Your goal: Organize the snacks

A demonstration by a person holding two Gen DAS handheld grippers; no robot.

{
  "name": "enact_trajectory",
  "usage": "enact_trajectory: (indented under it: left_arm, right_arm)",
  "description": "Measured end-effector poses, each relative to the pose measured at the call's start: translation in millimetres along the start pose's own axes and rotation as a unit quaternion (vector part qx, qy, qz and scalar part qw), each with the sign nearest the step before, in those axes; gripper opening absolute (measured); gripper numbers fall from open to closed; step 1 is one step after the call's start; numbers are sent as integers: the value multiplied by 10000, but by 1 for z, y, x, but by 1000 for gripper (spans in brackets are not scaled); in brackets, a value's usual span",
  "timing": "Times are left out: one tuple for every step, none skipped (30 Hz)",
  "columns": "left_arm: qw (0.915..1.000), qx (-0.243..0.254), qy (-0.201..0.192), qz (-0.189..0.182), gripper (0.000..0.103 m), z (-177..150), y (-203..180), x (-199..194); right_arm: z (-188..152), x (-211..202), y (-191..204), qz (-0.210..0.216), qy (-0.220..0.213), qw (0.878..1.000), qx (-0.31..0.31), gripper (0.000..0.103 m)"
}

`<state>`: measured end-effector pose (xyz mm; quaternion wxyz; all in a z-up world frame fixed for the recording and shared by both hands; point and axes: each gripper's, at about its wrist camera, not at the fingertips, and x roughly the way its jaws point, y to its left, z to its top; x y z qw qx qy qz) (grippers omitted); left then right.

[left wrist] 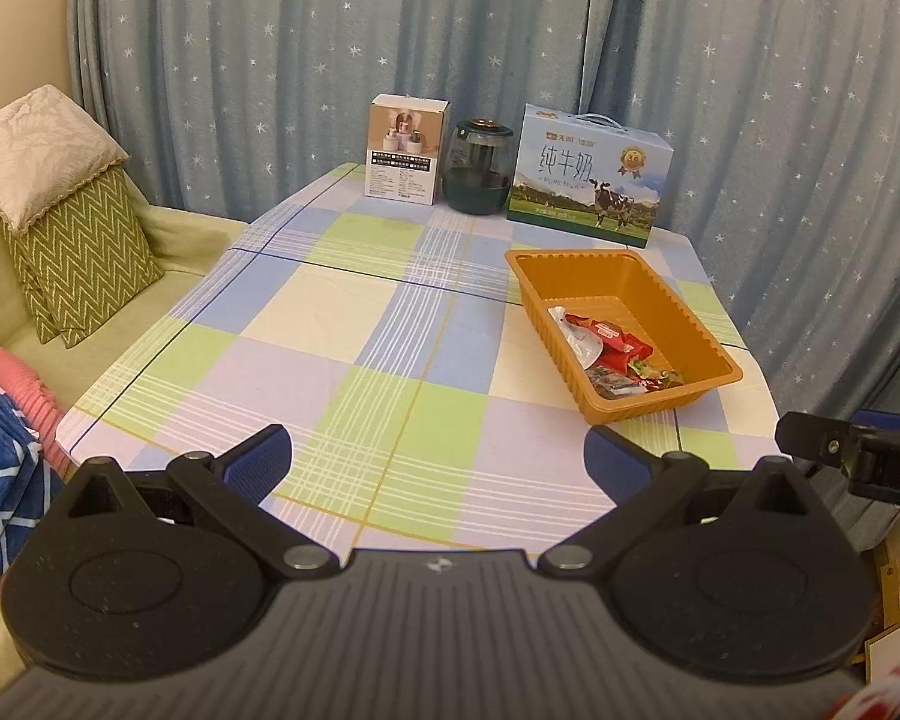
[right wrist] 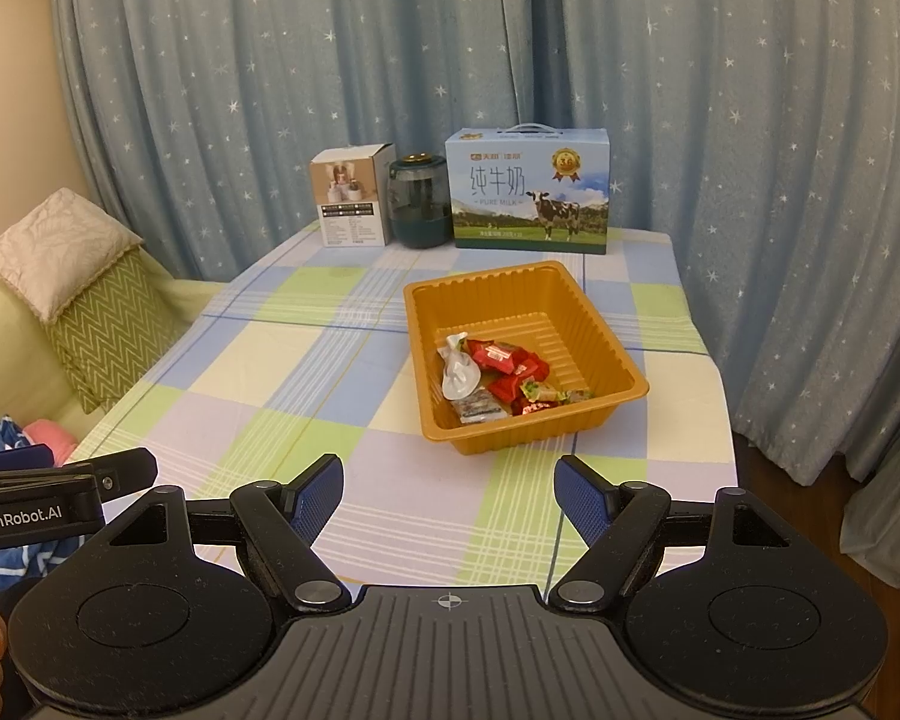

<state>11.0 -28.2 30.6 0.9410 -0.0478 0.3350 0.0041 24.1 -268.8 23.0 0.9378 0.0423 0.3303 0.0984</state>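
Observation:
An orange plastic tray [left wrist: 699, 324] [right wrist: 600, 324] sits on the checked tablecloth, right of centre. Several wrapped snacks [left wrist: 615, 354] [right wrist: 498, 375], red, white and green, lie piled in its near corner. My left gripper [left wrist: 438, 462] hovers open over the table's near edge, left of the tray, with nothing between its blue pads. My right gripper [right wrist: 449, 489] is open too and holds nothing, just short of the tray's near rim. Each gripper shows at the edge of the other's view.
At the table's far edge stand a white carton [left wrist: 407, 150] [right wrist: 354, 204], a dark green jar [left wrist: 479, 168] [right wrist: 421, 201] and a blue milk box [left wrist: 588, 177] [right wrist: 531, 192]. A sofa with cushions [left wrist: 72, 240] [right wrist: 90, 300] runs along the left. Starred curtains hang behind.

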Motion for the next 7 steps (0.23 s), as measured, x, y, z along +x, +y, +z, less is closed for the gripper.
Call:
enact_trajectory:
  left_arm:
    - [10000, -9, 6, 0, 103, 0, 0, 0]
    - [10000, -13, 9, -3, 103, 0, 0, 1]
    - [10000, -13, -2, -14, 103, 0, 0, 1]
    - [10000, -13, -23, -24, 103, 0, -1, 0]
    - [10000, -13, -46, -31, 103, -1, 0, 0]
    - [10000, -20, -56, -31, 103, -1, 0, 0]
    - [10000, -24, -49, -41, 103, -1, 0, 1]
  right_arm:
    - [0, 0, 0, 2, 3, 10000, 2, 77]
    - [-1, -1, 0, 6, 7, 10000, 6, 77]
    - [-1, 0, 0, 5, 12, 10000, 10, 77]
    - [-1, 0, 0, 4, 18, 10000, 12, 77]
    - [-1, 0, 0, 6, 19, 10000, 17, 77]
    - [-2, 0, 0, 10, 21, 10000, 25, 77]
    - [-2, 1, 0, 11, 24, 10000, 29, 77]
